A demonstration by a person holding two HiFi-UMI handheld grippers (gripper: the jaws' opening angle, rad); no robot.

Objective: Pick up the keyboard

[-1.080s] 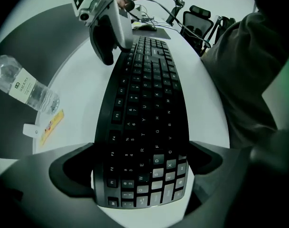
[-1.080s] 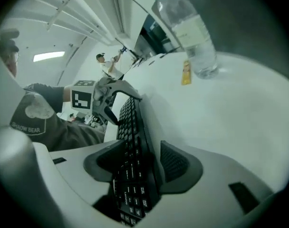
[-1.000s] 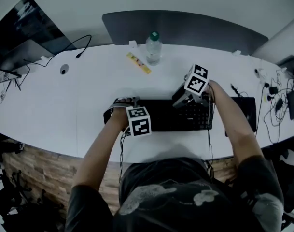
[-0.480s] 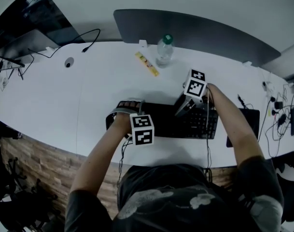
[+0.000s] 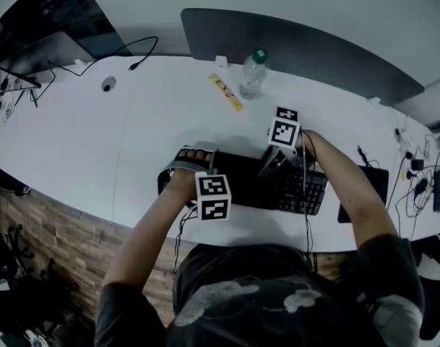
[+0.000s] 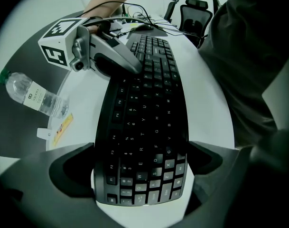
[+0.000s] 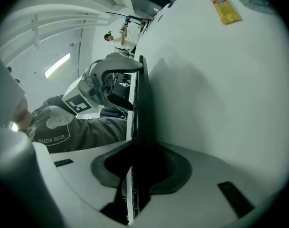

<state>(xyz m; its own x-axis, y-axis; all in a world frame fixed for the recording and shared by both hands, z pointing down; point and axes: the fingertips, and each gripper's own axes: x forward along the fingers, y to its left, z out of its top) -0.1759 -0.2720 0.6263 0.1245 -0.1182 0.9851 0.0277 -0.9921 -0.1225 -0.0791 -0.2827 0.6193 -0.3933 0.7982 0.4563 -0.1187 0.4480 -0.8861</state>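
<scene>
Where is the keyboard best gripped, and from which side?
At two spots, because it is long, flat and thin. The left claw comes from above, spanning the front and back edges of the keyboard at its left end. The right claw, whose jaws have just been closing, pinches the slab's thickness at the far edge, right of middle.
</scene>
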